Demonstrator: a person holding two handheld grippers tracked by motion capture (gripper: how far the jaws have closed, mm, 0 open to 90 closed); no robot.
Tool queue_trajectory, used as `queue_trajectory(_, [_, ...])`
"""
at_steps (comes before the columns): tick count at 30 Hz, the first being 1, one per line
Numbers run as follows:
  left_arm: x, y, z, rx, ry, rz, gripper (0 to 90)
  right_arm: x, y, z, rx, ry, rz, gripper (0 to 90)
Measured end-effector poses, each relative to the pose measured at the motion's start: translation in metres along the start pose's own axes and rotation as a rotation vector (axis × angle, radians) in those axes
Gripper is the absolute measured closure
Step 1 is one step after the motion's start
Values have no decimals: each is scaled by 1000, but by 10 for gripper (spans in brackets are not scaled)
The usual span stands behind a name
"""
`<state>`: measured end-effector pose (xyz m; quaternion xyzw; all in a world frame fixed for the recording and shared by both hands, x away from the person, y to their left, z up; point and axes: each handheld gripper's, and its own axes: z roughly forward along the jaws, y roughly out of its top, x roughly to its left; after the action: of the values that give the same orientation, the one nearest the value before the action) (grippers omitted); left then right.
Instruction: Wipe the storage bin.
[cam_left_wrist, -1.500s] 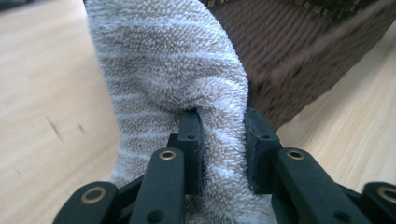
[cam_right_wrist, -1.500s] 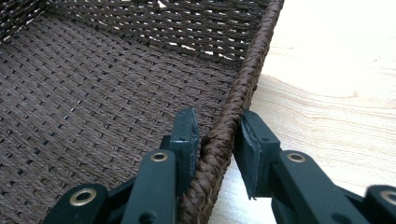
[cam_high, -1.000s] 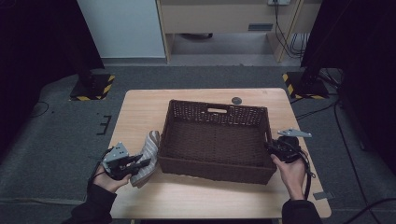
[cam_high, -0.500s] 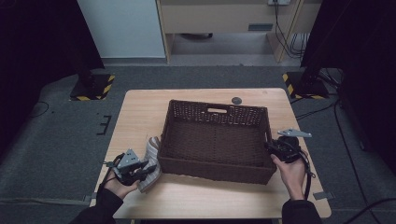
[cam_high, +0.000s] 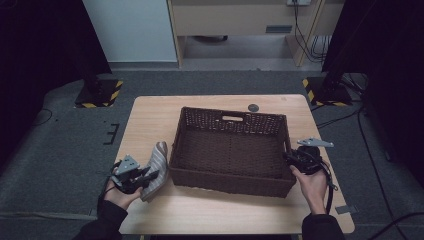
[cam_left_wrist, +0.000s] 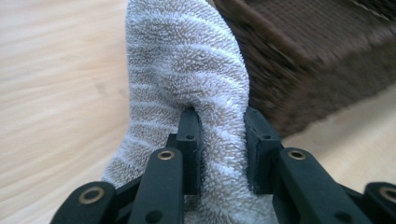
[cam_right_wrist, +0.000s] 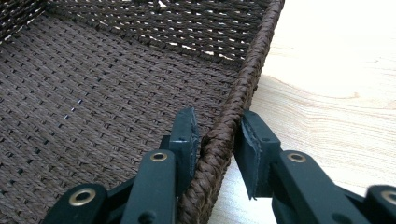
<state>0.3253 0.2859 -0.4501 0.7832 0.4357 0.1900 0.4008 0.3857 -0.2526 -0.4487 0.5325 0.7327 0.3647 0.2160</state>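
Towel (cam_high: 155, 169) position is what changed: a second ago I had it up beside the basket's left wall, half a second ago it had dropped toward me and nearer the front corner, and now it's back up a bit, leaning on the table (cam_high: 150, 115) just beside the basket (cam_high: 231, 118), left of its near left corner. My left tongs (cam_high: 147, 175) are pinched on the striped towel; in the left gripper view the terry cloth (cam_left_wrist: 187, 70) bulges up between the two black pads and folds over them. My right tongs (cam_high: 290, 159) haven't budged, they're clamped on the basket's right rim, one pad inside and one outside the braided edge (cam_right_wrist: 233, 116). Hard to make out: the lower end of the towel is hidden behind my own tongs and hand (cam_high: 122, 192) from above, and in the left gripper view the basket wall (cam_left_wrist: 299, 70) is blurry. From above, the right tongs' tips are too dark against the wicker to read. Other stuff: a small dark round disc (cam_high: 253, 107) sits on the table behind the basket, well apart from both hands. The left basket wall stands between the towel and the basket's inside.
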Motion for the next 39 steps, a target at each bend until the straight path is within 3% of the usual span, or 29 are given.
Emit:
queue_trajectory(4, [12,-3,-1,11,60,-62,694,-1,1,0,10,12,1,684])
queue_trajectory(12, [30,-6,6,41,134,-132,693,-1,3,1,20,12,-17,681])
queue_trajectory(17, [37,-8,12,72,207,-151,693,-2,1,1,10,16,-16,681])
queue_trajectory(20, [39,-14,16,109,227,-135,692,-2,1,1,8,16,-9,679])
queue_trajectory(27, [48,-23,20,135,242,-130,676,-2,1,0,7,18,1,677])
queue_trajectory(33, [48,-26,26,150,233,-109,624,-3,0,1,-1,22,8,662])
queue_trajectory(39, [50,-29,27,129,219,-128,542,-4,0,1,-8,13,7,623])
